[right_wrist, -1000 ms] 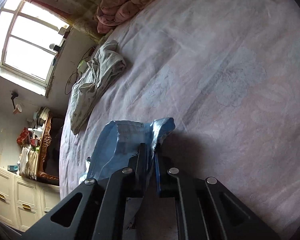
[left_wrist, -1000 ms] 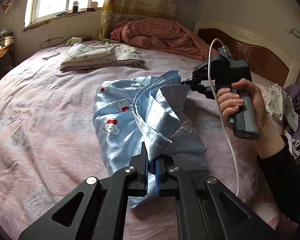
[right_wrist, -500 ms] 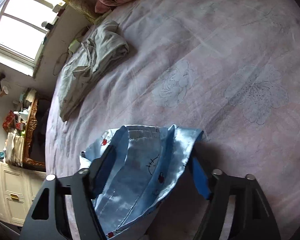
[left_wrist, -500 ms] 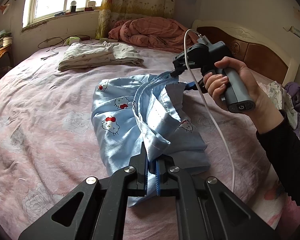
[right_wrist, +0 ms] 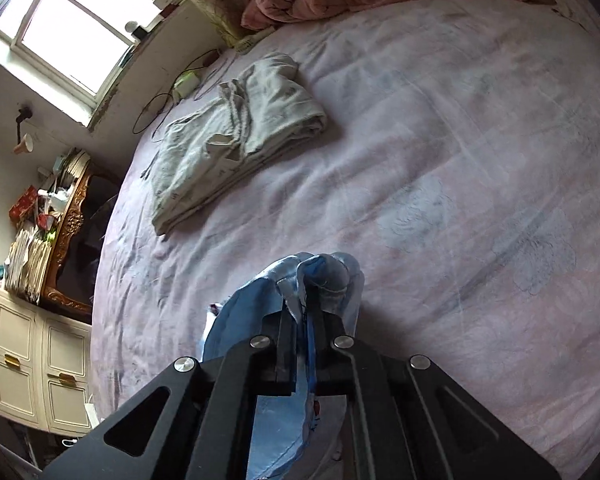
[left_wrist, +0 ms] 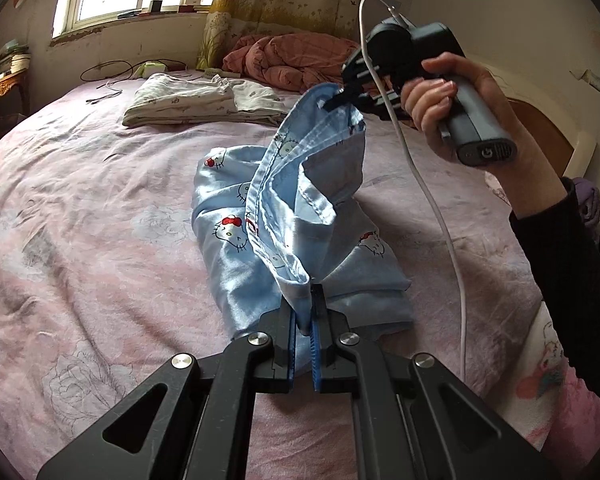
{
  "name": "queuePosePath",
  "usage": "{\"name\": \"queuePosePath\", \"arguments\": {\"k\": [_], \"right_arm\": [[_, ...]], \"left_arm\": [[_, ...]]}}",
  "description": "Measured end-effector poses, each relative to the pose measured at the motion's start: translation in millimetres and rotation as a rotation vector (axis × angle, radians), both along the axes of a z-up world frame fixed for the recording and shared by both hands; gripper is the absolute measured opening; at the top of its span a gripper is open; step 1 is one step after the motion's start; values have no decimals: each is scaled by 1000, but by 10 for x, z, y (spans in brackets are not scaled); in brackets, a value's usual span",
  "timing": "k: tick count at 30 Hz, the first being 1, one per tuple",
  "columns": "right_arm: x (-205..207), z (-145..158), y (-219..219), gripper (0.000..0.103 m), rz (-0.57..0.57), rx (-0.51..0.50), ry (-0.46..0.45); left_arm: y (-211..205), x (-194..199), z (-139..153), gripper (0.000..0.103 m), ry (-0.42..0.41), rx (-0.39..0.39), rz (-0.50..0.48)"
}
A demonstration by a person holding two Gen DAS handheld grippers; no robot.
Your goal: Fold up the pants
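I am holding the blue pants (left_wrist: 300, 240) on the pink bed (left_wrist: 100, 200) with both tools. My left tool (left_wrist: 305, 320) is pinching the near corner low down, and my right tool (left_wrist: 336, 102) is pinching the far corner up high. The edge is running straight away from me, so both corners are lined up for folding.

I see the pants (left_wrist: 236, 236) as thin, smooth blue cloth with a faint satin sheen and a printed cat pattern. The bedsheet (left_wrist: 80, 220) under them looks like matt, slightly fuzzy pink cloth, creased. My left gripper (left_wrist: 304, 320) is matt black plastic with bright metal screw heads and ribbed blue pads. The far headboard (left_wrist: 580, 148) looks like glossy painted wood.
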State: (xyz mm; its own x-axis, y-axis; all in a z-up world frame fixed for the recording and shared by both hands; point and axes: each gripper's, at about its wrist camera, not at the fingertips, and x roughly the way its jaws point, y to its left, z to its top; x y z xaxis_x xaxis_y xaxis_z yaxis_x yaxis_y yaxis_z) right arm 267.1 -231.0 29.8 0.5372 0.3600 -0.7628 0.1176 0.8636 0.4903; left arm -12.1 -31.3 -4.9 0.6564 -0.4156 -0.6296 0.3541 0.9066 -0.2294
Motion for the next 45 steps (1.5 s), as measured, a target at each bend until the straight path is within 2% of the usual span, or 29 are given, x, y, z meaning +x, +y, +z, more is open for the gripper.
{"name": "queuePosePath", "arguments": {"k": [6,8,11,14,15,17,18,19,21,22,24,27,29,32,33,36,37,38,41,43,45], "right_arm": [[255,32,730,3,133,-36,40],[313,0,938,3,155,-55,44],[415,-104,1138,3,178,-30,56],[492,-207,1360,3,251,-26,75],[485,-221,1419,3,270,-29,73],[454,-223,1519,8,309,-39,65],[428,-213,1573,21,334,-43,63],[403,-197,1617,48,358,-45,61],[321,-111,1655,84,369,-47,9],[266,-46,1668,84,375,-65,-31],[192,70,1691,84,404,-116,-50],[44,235,1521,84,408,-60,-68],[-129,366,1348,84,391,-77,-116],[-467,505,1059,84,363,-138,-196],[-594,522,954,84,351,-156,-213],[-917,480,697,84,322,-233,-231],[-1027,443,619,84,314,-258,-246],[-1123,395,540,84,299,-280,-257],[-1294,209,328,83,263,-316,-251],[-1335,71,206,79,256,-291,-226],[-1339,-49,150,79,263,-251,-205]], "left_arm": [[58,-87,-51,5,20,-13,0],[75,-124,-68,5,27,-16,0],[114,-206,-93,5,34,-19,4],[144,-258,-118,5,42,-19,5],[152,-279,-117,6,35,-15,9],[178,-313,-101,20,26,-6,17],[190,-318,-77,32,20,-9,25],[215,-331,-53,44,11,-13,36],[265,-358,5,49,-12,-21,54],[298,-343,37,50,-20,-23,61],[370,-285,90,55,-34,-35,78],[417,-166,144,55,-39,-33,100],[419,-65,166,55,-32,-30,98],[429,114,121,52,22,-86,67],[420,191,94,47,46,-111,53],[346,340,-36,25,130,-159,9],[298,357,-81,7,151,-154,8],[252,346,-115,1,157,-133,13],[191,222,-68,0,86,-49,68],[189,101,19,0,25,-11,88],[224,15,79,0,0,14,108]]}}
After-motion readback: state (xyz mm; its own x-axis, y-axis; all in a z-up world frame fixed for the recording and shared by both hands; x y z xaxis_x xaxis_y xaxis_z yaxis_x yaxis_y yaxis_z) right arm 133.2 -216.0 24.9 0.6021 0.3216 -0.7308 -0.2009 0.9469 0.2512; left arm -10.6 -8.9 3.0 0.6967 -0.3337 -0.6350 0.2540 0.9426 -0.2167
